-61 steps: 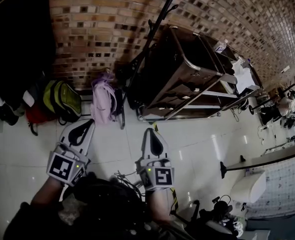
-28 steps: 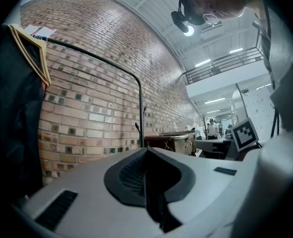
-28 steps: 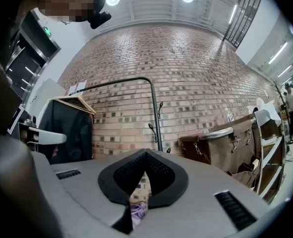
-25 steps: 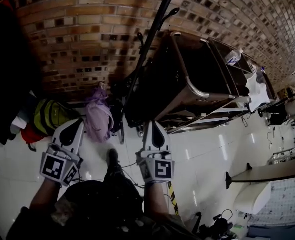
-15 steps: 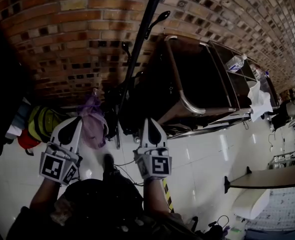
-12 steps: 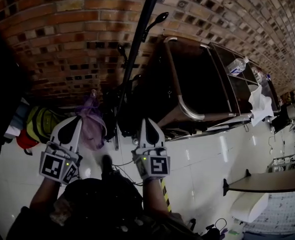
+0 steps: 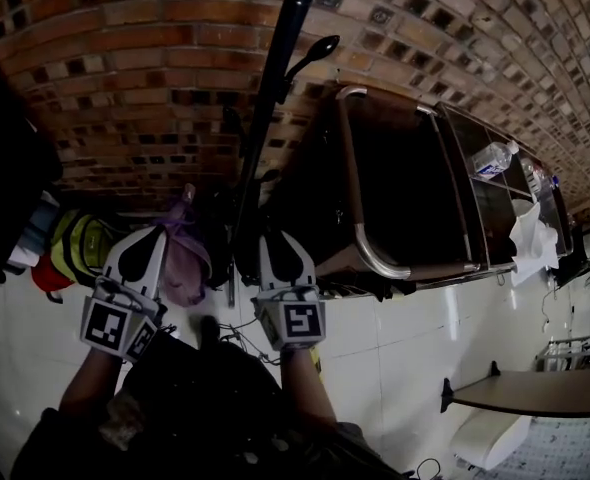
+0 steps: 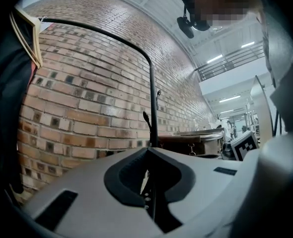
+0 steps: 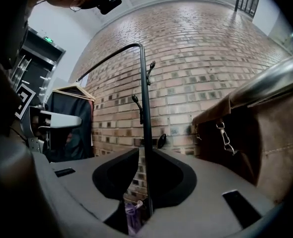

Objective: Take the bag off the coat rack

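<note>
The pale purple bag [image 7: 183, 263] hangs low by the foot of the coat rack [image 7: 265, 118], and from over the person's shoulder it shows in the gap between the two tools. It lies at about 3 o'clock from the left gripper [image 7: 150, 238] and about 9 o'clock from the right gripper [image 7: 278, 240]. It appears just beside the left one, so I'd judge that hand the nearer. How far below the tools it sits I cannot tell. Its long axis runs roughly 12 to 6, top loop toward the brick wall [image 7: 125, 68], so the lift would likely have to go up along the pole to clear whatever peg holds it. That peg is hidden in shadow. The left gripper's jaws stand together with nothing in them. The right gripper's jaws are opening with nothing between them yet. Through their gap the pole rises dead ahead at 12 o'clock, and a scrap of the purple bag shows down at 6. Room is tight toward 3 o'clock, where a dark cart [image 7: 395, 188] with a metal rail stands close against the rack. At 9 o'clock a yellow-green bag [image 7: 80, 243] and dark hanging clothes [image 7: 5, 168] crowd the wall. The open way out looks to be back toward 6 o'clock, over the pale tiled floor [image 7: 425, 328].
</note>
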{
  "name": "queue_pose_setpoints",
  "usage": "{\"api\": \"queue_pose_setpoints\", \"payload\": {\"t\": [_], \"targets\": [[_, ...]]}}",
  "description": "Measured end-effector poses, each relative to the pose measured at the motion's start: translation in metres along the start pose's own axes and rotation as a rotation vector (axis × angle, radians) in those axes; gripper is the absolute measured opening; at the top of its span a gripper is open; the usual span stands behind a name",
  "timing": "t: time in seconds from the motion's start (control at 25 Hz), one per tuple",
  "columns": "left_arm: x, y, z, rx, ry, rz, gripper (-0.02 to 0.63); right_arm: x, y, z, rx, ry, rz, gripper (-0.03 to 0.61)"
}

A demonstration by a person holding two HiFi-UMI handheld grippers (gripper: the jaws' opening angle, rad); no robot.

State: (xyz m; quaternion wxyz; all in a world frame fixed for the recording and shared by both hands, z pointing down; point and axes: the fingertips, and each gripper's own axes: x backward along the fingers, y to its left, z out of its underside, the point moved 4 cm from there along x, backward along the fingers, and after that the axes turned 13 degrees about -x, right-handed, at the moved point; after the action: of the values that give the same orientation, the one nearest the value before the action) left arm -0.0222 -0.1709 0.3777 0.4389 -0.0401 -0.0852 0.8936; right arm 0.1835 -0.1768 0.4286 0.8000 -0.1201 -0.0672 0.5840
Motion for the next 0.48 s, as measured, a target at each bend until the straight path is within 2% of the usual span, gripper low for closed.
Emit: {"api": "queue_pose_setpoints", "payload": {"t": [0.2,0.48], "targets": [[-0.026,0.005,0.002,-0.002,-0.006,0.000,0.035,-0.024,-0.013,0.008,-0.006,0.039,-0.002,0.184],[-0.047,0.012,0.010,-0.002,0.010,0.033,0.035,-0.066,-0.035,0.048,-0.031,0.120,-0.017,0.204]]}}
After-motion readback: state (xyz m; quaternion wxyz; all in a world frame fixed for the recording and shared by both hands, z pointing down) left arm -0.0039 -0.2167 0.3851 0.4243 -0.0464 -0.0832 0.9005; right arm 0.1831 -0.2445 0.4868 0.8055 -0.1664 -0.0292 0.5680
